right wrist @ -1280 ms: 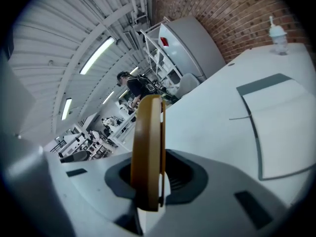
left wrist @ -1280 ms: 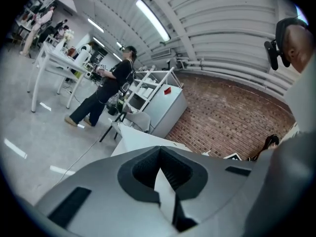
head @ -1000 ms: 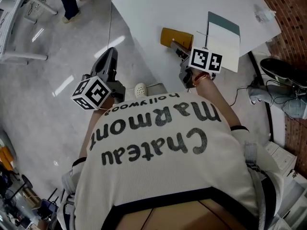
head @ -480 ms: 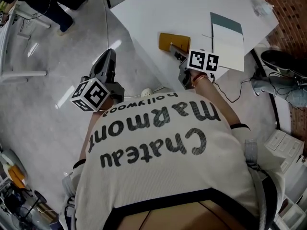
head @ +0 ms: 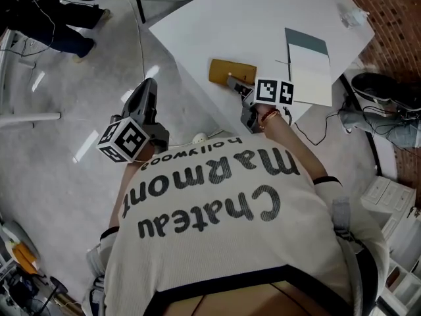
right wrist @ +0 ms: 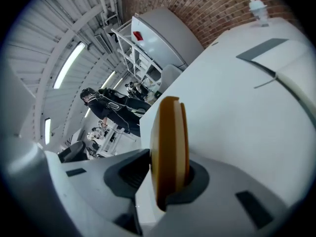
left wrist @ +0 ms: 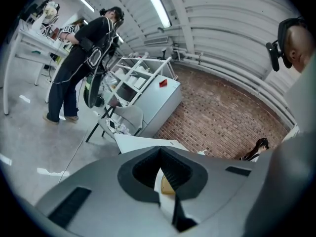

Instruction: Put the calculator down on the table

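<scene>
Right gripper (right wrist: 169, 176) jaws are easing open, calculator (right wrist: 168, 132) between them, low over table (head: 263, 18). Seat it flat before full release. Left gripper (left wrist: 160, 152) closed, empty.

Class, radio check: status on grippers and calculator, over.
Left gripper shut, empty. Right gripper grips calculator over table, jaws opening. Notebook alongside, not blocking.
</scene>
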A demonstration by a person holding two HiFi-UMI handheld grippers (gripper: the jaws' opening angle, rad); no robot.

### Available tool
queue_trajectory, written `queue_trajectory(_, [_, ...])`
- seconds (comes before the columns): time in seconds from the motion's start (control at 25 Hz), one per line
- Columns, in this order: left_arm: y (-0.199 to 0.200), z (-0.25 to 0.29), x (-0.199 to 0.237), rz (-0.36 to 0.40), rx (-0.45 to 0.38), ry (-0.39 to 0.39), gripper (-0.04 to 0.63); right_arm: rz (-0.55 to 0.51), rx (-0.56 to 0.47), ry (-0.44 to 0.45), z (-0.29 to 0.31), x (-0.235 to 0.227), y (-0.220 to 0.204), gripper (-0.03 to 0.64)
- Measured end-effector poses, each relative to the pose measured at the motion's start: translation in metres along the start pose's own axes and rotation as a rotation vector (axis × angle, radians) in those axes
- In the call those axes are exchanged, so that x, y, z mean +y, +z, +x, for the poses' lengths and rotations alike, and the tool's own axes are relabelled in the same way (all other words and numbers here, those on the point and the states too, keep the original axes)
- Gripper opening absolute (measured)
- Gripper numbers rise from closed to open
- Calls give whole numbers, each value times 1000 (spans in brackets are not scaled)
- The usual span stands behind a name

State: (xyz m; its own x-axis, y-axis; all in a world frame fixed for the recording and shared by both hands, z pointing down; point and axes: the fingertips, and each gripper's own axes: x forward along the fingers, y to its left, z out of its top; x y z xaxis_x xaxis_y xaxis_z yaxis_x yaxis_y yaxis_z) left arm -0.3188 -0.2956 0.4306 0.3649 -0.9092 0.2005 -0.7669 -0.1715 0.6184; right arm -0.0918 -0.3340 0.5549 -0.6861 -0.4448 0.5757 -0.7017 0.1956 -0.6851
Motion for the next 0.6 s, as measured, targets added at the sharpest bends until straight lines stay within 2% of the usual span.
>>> queue_trajectory(0.2, [9, -1, 0, 20, -41, 1, 2, -29, -12, -55, 2, -7, 8, 125])
queue_trajectory(0.6, [7, -7, 6, 5, -57, 8, 2, 34, -2, -133, 2, -24, 6, 206])
